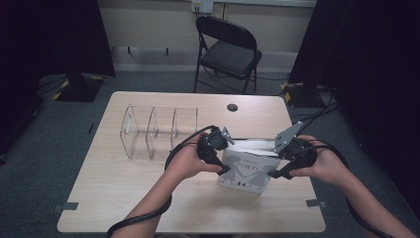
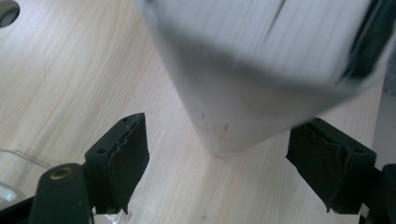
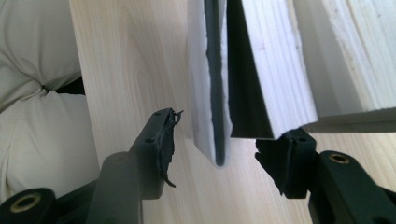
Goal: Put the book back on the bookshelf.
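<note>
Book (image 1: 246,171) stood upright near the counter's (image 1: 124,188) front edge in the high view, between our left gripper (image 1: 222,157) and right gripper (image 1: 277,163), long axis along that edge; we judged shelving into the clear organizer (image 1: 158,131) next.

Left gripper view: jaws wide, book (image 2: 252,70) untouched.

Right gripper view: jaws part-open astride the cover (image 3: 212,84), not pressing; a firm grip was needed.

A white book (image 1: 246,171) with dark cover lettering stands upright on the table's near-right part, pages up.
</note>
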Motion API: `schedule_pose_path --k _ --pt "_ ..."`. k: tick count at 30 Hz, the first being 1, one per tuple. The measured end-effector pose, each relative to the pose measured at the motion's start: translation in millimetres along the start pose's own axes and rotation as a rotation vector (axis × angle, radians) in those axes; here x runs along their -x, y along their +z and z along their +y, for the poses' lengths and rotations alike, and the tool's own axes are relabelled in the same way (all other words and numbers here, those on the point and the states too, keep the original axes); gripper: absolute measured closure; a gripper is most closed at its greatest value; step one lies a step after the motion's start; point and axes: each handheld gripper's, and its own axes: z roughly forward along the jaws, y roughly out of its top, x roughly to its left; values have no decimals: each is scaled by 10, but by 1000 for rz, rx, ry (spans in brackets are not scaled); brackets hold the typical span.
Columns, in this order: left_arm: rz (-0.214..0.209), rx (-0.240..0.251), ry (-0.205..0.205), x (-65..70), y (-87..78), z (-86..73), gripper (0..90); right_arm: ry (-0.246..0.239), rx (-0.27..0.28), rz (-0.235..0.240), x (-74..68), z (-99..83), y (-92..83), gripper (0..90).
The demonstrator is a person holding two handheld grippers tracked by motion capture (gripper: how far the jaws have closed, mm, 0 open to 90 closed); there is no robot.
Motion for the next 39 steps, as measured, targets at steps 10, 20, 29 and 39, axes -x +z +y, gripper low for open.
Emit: schedule_pose_path --k 10,20,29,39 --pt "-11 -22 20 9 16 178 221 -17 1 -2 -2 1 0 464" --pt "-35 -28 47 45 84 335 250 -14 3 -4 4 -8 -2 462" --pt "-45 -22 73 25 92 338 241 -16 -5 0 3 -1 -1 462" --pt "-53 -31 97 21 105 370 225 -8 -4 4 16 3 9 462"
